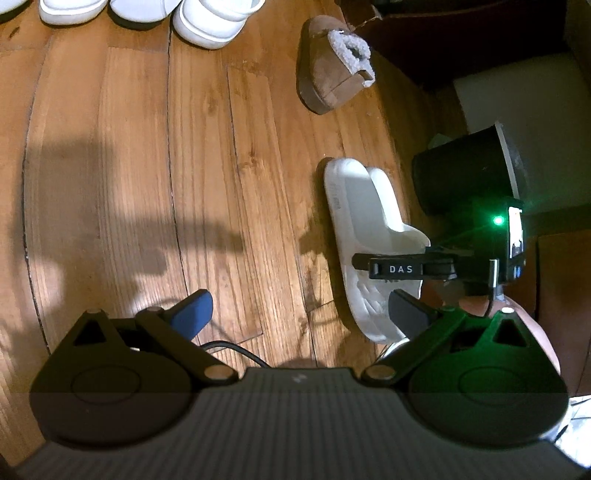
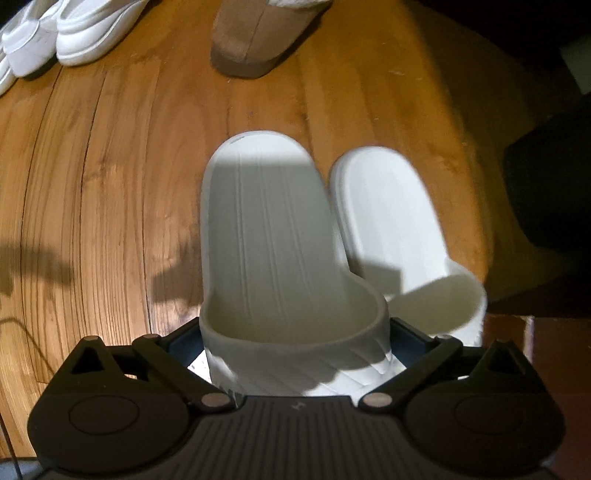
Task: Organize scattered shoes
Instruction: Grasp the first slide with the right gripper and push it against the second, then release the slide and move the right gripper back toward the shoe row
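A white slide (image 2: 273, 236) lies on the wooden floor with its strap end deep between the fingers of my right gripper (image 2: 295, 336). The jaws stand wide, one on each side of the strap. A second white slide (image 2: 391, 218) rests against its right side. In the left wrist view the pair of white slides (image 1: 364, 221) lies to the right, with the right gripper (image 1: 397, 267) over the strap. My left gripper (image 1: 301, 314) hovers open above bare floor, left of the slides, holding nothing. A brown fleece-lined slipper (image 1: 328, 70) (image 2: 255, 40) sits farther off.
Several white shoes (image 1: 166, 14) (image 2: 62, 33) stand in a row at the far edge. A black bin (image 1: 465, 173) and dark furniture (image 1: 461, 33) stand to the right of the slides. A black cable (image 1: 236, 349) trails over the floorboards.
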The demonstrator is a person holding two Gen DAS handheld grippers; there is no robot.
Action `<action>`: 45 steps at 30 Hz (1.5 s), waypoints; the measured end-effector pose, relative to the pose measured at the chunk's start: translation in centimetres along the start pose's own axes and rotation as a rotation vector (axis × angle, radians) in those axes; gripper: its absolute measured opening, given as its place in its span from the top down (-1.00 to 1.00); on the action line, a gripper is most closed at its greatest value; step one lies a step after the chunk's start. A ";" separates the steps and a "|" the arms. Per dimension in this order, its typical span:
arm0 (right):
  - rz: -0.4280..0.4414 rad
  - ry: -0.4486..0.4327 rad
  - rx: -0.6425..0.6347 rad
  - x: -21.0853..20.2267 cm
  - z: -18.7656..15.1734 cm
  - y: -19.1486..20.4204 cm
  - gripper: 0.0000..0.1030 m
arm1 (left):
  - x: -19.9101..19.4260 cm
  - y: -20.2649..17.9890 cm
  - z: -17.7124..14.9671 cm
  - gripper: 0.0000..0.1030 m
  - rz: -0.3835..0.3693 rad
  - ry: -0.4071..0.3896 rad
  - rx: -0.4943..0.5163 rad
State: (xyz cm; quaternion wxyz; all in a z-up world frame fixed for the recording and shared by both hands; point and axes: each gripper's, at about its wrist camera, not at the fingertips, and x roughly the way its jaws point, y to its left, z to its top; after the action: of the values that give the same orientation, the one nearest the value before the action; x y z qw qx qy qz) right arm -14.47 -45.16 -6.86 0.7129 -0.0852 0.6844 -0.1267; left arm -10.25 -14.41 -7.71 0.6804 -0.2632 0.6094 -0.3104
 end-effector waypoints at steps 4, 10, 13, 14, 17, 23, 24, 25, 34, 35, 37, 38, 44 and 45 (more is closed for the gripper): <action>0.031 -0.003 0.028 -0.2 0.2 -0.2 -0.99 | -0.4 -0.2 -0.2 -1.00 -0.012 -0.001 -0.001; -0.005 -0.108 0.132 -3.4 0.5 -0.4 -0.98 | -1.5 -0.4 -0.3 -1.00 -0.014 -0.025 0.009; 0.079 -0.211 0.246 -6.5 0.3 -0.5 -0.98 | -2.3 0.0 -0.3 -1.00 0.021 -0.054 -0.003; 0.132 -0.248 0.301 -7.6 0.2 -0.5 -0.98 | -2.8 0.3 -0.3 -1.00 0.035 -0.074 -0.008; 0.358 -0.376 0.507 -9.7 -0.2 0.0 -0.76 | -4.9 1.1 -0.2 -1.00 0.088 -0.174 -0.024; 0.601 -0.554 0.566 -8.9 1.4 6.2 0.18 | -8.9 3.8 0.4 -1.00 0.233 -0.336 -0.058; 0.604 -0.573 0.543 -8.6 2.0 8.1 0.38 | -9.4 4.4 0.6 -1.00 0.245 -0.351 -0.071; 0.609 -0.584 0.529 -8.5 2.6 9.2 0.45 | -10.0 5.1 0.9 -1.00 0.262 -0.372 -0.092; 0.688 -0.675 0.387 -6.3 7.8 16.9 0.87 | -11.0 6.9 8.5 -1.00 0.464 -0.420 -0.049; 0.682 -0.681 0.366 -6.2 8.1 17.3 0.82 | -11.1 6.7 9.5 -1.00 0.501 -0.436 -0.041; 0.668 -0.699 0.318 -6.1 8.3 18.0 0.67 | -11.0 5.7 11.7 -1.00 0.585 -0.463 0.003; 0.665 -0.710 0.301 -6.2 8.4 18.2 0.65 | -10.8 5.3 12.6 -1.00 0.617 -0.467 0.029; 0.701 -0.740 0.297 -6.3 8.4 17.8 0.31 | -8.9 2.8 19.3 -0.91 0.769 -0.484 0.211; 0.688 -0.749 0.288 -6.4 8.4 17.8 0.31 | -8.6 2.6 19.9 -0.83 0.791 -0.480 0.231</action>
State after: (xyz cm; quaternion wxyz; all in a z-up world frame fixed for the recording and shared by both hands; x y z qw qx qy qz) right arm -5.12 -26.72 -5.63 0.9135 0.2037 0.3469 0.0607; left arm 9.25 -6.68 -1.57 0.8926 0.0018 0.4502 -0.0238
